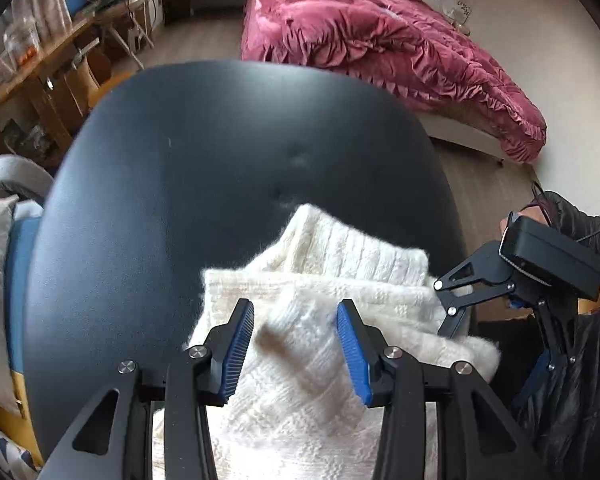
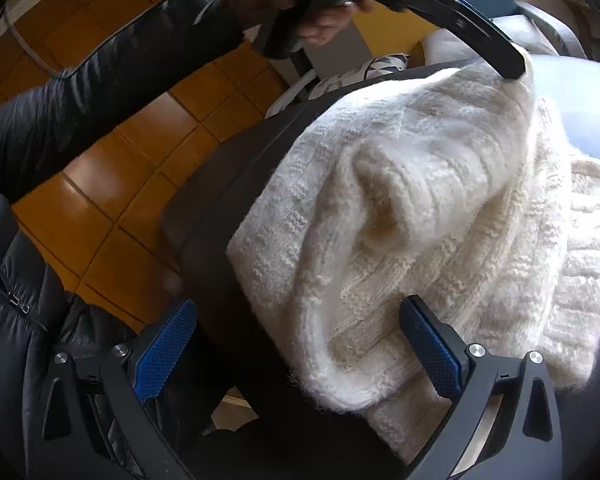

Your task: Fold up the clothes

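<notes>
**Q:** Where does the sweater lie?

**A:** The white knit sweater (image 1: pixel 320 320) sits bunched on the near part of a dark round table (image 1: pixel 220 160), one fold hanging past the edge.

**Q:** And the left claw?

**A:** The left claw (image 1: pixel 296 344) hangs over the sweater, jaws apart, knit showing between the blue pads (image 1: pixel 352 352) with nothing pinched.

**Q:** The right one?

**A:** The right claw (image 2: pixel 296 344) stands wide apart at the table's edge, the sweater's hem between its jaws, ungripped.

Fuzzy cream knit sweater (image 1: pixel 340 280) on smooth matt dark table (image 1: pixel 180 160).
</notes>
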A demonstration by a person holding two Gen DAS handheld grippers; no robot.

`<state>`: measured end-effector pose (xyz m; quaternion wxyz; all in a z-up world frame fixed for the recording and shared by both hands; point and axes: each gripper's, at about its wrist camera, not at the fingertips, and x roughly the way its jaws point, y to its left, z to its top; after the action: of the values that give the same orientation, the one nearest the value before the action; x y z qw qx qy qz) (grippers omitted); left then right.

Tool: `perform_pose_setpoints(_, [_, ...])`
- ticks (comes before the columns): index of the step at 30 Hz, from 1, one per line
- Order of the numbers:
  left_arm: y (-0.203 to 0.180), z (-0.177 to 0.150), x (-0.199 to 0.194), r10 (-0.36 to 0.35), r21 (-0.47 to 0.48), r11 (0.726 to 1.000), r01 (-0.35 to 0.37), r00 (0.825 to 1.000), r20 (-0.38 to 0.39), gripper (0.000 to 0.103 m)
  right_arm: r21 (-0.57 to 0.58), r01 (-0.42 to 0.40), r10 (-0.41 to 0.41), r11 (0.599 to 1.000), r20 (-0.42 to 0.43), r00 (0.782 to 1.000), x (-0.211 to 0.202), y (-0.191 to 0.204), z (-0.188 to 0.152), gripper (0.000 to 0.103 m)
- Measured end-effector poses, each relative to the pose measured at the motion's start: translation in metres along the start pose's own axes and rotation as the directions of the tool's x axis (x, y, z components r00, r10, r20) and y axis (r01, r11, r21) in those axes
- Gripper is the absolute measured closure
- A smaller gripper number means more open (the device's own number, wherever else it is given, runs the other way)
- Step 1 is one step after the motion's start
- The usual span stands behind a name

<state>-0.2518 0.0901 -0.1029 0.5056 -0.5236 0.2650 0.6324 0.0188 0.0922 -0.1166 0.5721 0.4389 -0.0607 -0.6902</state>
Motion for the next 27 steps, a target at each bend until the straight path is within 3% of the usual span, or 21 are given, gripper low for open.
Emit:
perform_pose_setpoints(4, [0.008,-0.005,0.015,-0.040,-0.074,0.997,0.038,0.999,-0.032,0.059,-0.004,-0.015,0.015,1.000,0.024,1.000,-0.007,0.005,-0.001,0.000])
perform_pose_setpoints(5, [0.006,-0.007,0.017,-0.031,-0.072,0.997,0.029,0.999,-0.023,0.061,-0.004,-0.014,0.014,1.000,0.027,1.000,-0.007,0.006,-0.001,0.000])
perform_pose_setpoints(6, [0.003,-0.009,0.017,-0.026,-0.073,0.997,0.025,1.000,-0.009,0.071,-0.003,-0.013,0.013,1.000,0.029,0.999,-0.006,0.007,-0.001,0.000])
perform_pose_setpoints(8, [-0.002,-0.016,0.013,-0.045,-0.093,0.994,0.050,0.998,0.052,0.080,-0.001,-0.009,0.009,1.000,0.034,0.999,-0.005,0.010,0.000,0.000])
perform_pose_setpoints(11, [-0.005,-0.029,-0.001,-0.010,-0.167,0.985,0.035,0.988,0.153,0.088,-0.001,0.015,-0.015,1.000,0.042,0.999,-0.005,0.015,0.000,0.000])
perform_pose_setpoints(15, [-0.010,-0.049,-0.025,0.057,-0.274,0.961,0.035,0.946,0.320,0.090,0.009,0.032,-0.033,0.999,0.099,0.995,-0.016,0.021,0.003,0.000])
perform_pose_setpoints(20, [-0.005,-0.063,-0.043,0.128,-0.421,0.900,0.112,0.856,0.501,0.091,-0.016,0.063,-0.060,0.998,0.150,0.987,-0.033,0.033,0.012,0.000])
perform_pose_setpoints(23, [0.002,-0.061,-0.030,0.139,-0.456,0.878,0.147,0.833,0.536,0.092,-0.025,0.105,-0.100,0.994,0.136,0.986,-0.039,0.034,0.016,0.000])
perform_pose_setpoints(24, [0.005,-0.059,-0.023,0.144,-0.472,0.869,0.151,0.834,0.532,0.092,-0.014,0.111,-0.109,0.994,0.116,0.987,-0.037,0.031,0.015,0.000])
perform_pose_setpoints(27, [0.016,-0.057,0.001,0.169,-0.526,0.838,0.144,0.849,0.501,0.093,0.038,-0.009,0.006,0.999,0.060,0.998,-0.026,0.020,0.005,0.000])
